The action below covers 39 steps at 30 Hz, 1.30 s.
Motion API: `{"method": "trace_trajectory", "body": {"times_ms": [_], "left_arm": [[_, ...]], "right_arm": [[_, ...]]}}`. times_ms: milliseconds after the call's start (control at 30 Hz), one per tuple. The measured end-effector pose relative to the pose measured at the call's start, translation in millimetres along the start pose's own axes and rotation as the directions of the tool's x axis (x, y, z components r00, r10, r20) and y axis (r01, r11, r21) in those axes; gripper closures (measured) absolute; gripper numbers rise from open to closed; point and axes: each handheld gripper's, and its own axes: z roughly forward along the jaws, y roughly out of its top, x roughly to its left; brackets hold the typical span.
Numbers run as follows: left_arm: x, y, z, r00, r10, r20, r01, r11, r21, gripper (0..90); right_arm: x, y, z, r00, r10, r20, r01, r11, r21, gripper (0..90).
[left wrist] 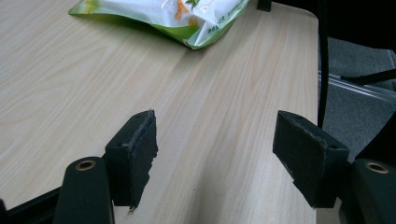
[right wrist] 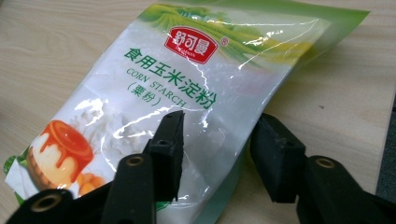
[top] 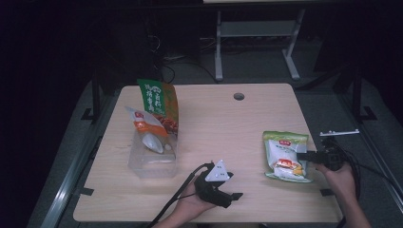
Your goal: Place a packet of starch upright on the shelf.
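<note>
a light wooden table seen from above, with a person's two forearms entering from the near edge, each hand holding a black two-jaw gripper.

the corn starch bag, a glossy green and white pouch with a picture of an orange dessert, lies flat on the table's right side, close to the near right corner. the right gripper reaches it from the table's right edge. in the right gripper view the gripper straddles the long edge of the bag: one jaw lies over the printed face, the other sits just off the bag's edge above bare wood. the jaws stand about half open; it cannot be told whether the pads press the pouch yet.

the left gripper rests near the middle of the table's near edge, pointing toward the bag and well apart from it. in the left gripper view its jaws gape wide with only bare wood between them, the bag lying farther off.

on the table's left side, well apart from the bag, stands a clear plastic bin holding a tall green packet and a smaller orange and white pouch.
</note>
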Motion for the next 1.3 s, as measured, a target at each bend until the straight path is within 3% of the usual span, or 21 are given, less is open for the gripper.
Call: {"method": "trace_trajectory", "body": {"times_ms": [267, 767, 967, 1133, 1300], "left_arm": [[0.0, -0.3, 1.0, 1.0000, 0.000, -0.004, 0.000, 1.0000, 0.006, 30.1], [-1.2, 0.2, 5.3, 0.9997, -0.016, -0.016, 0.016, 0.9999, 0.005, 31.0], [-1.6, 2.9, 15.6, 0.9997, -0.016, -0.019, 0.016, 0.9998, 0.009, 31.1], [-1.8, 7.2, 28.4, 0.9995, -0.027, -0.018, 0.027, 0.9996, 0.010, 31.4], [-3.2, 13.7, 46.1, 0.9999, -0.013, -0.009, 0.014, 0.9994, 0.031, 32.9]], "right_arm": [[7.4, -5.7, 0.8, 0.9992, -0.016, -0.036, 0.017, 1.000, 0.014, 62.4], [38.1, -12.7, 9.5, 0.9940, -0.055, -0.094, 0.060, 0.997, 0.049, 60.8], [45.6, -11.9, 13.9, 0.9931, -0.057, -0.102, 0.062, 0.997, 0.051, 57.2], [44.1, -8.5, 17.1, 0.9935, -0.051, -0.102, 0.057, 0.997, 0.054, 50.1], [41.2, -5.9, 20.5, 0.9935, -0.046, -0.104, 0.051, 0.998, 0.046, 47.4]]}}
